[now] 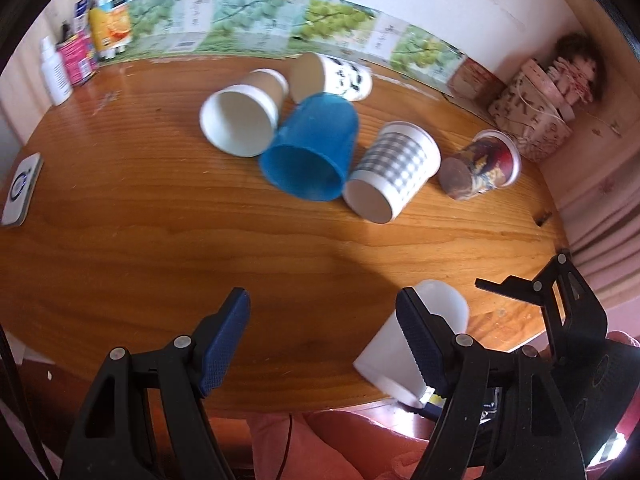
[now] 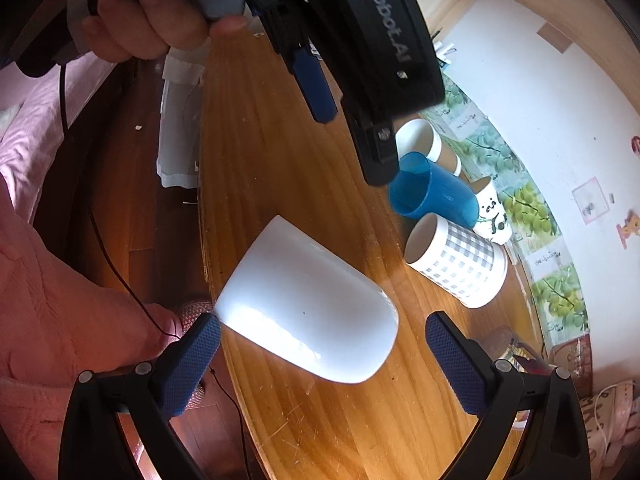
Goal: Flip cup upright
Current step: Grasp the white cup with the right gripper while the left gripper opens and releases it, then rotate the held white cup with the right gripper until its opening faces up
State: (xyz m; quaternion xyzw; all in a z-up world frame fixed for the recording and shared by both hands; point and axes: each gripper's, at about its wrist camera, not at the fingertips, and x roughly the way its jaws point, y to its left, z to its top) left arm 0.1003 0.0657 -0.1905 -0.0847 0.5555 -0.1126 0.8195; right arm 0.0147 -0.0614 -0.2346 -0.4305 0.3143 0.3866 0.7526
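A plain white cup (image 2: 308, 308) lies on its side at the near edge of the wooden table (image 2: 272, 160), its mouth toward the edge. My right gripper (image 2: 320, 344) is open with its blue pads on either side of the cup, not touching it. In the left wrist view the same cup (image 1: 404, 336) sits partly behind my right-hand finger (image 1: 420, 344). My left gripper (image 1: 320, 340) is open and empty above the table, left of the cup. The right gripper shows at the far right (image 1: 520, 292).
Several cups lie on their sides mid-table: a blue one (image 1: 312, 148), a checked one (image 1: 394, 172), a white-lined brown one (image 1: 244, 114), a panda one (image 1: 340, 78) and a patterned one (image 1: 482, 164). Bottles and boxes (image 1: 80, 52) stand back left, a white device (image 1: 22, 188) at the left edge.
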